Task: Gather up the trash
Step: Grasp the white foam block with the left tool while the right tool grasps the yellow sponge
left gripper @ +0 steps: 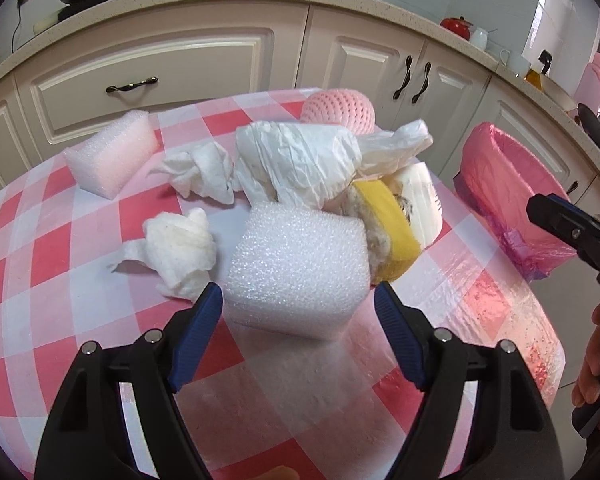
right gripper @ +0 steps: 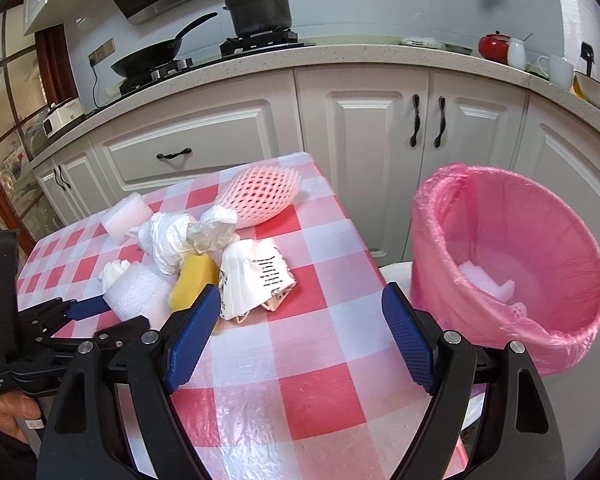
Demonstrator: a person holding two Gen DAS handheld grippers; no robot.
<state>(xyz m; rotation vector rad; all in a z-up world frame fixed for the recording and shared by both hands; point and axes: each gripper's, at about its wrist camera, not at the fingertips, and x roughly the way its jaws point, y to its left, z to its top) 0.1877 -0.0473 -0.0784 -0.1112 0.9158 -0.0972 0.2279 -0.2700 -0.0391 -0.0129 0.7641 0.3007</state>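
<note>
Left tongs [left gripper: 298, 304] open astride white foam block [left gripper: 296, 270], pads clear | right tongs [right gripper: 302, 306] open, empty, over checked tablecloth [right gripper: 300, 380] | cabinets [right gripper: 364, 152] behind | right view only: bin [right gripper: 508, 264] interior, foam scraps, frame right.

A red-and-white checked tablecloth [right gripper: 312, 396] covers the table. Behind it run cream cabinets [right gripper: 364, 136] with dark handles [right gripper: 440, 122] under a speckled counter [right gripper: 340, 54]. On the hob, a black pot [right gripper: 262, 10] stands beside a black pan [right gripper: 152, 56]. Farther right on the counter are a red pot [right gripper: 493, 47], a white jug [right gripper: 516, 53] and a white mug [right gripper: 558, 70].
</note>
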